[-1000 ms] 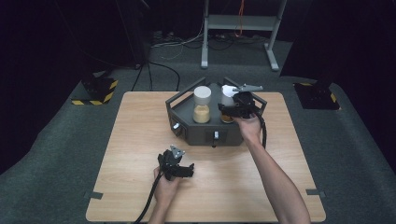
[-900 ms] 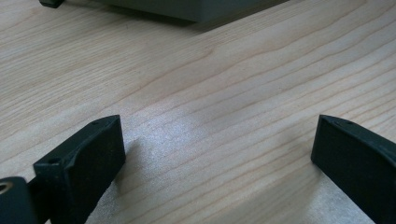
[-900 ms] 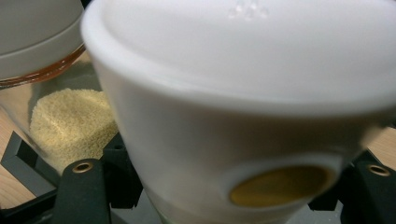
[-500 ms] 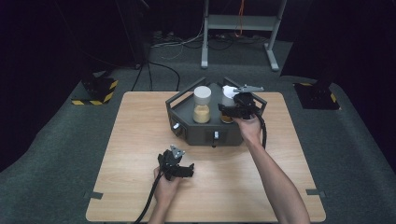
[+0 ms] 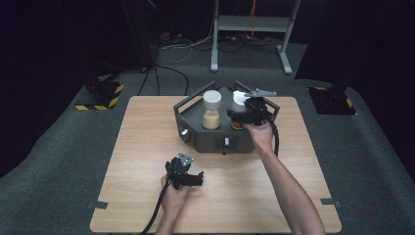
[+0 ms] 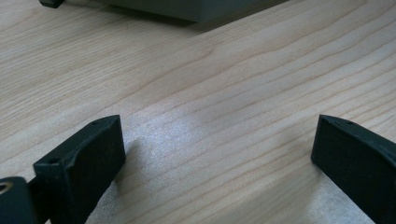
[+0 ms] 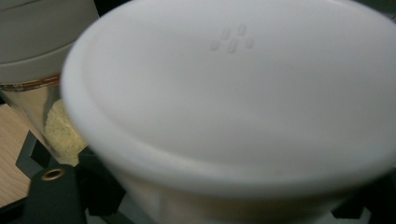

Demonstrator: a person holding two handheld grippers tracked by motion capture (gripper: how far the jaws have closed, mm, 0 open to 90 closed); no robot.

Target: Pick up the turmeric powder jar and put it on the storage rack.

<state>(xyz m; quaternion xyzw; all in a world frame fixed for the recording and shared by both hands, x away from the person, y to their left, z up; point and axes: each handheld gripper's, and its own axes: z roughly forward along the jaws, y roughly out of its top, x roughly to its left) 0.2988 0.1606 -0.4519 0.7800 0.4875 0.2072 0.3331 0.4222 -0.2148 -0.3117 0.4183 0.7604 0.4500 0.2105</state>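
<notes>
A dark grey rack (image 5: 215, 142) stands at the table's far middle with two white-lidded jars in it. The left jar (image 5: 212, 110) holds yellow powder. My right gripper (image 5: 235, 116) reaches in at the right jar (image 5: 239, 97). Its jaws have just been opening, with that jar between them. In the right gripper view the jar's white lid (image 7: 233, 84) hides the jaws, and the yellow-powder jar (image 7: 39, 70) stands to the left. My left gripper (image 5: 198, 178) rests on the wood near the front, open (image 6: 217, 149), with nothing between its fingers.
The wooden table (image 5: 147, 147) has bare room left and right of the rack. The rack's front edge (image 6: 187, 9) lies ahead of the left gripper. Dark floor, cables and a metal stand (image 5: 252, 24) lie beyond the table.
</notes>
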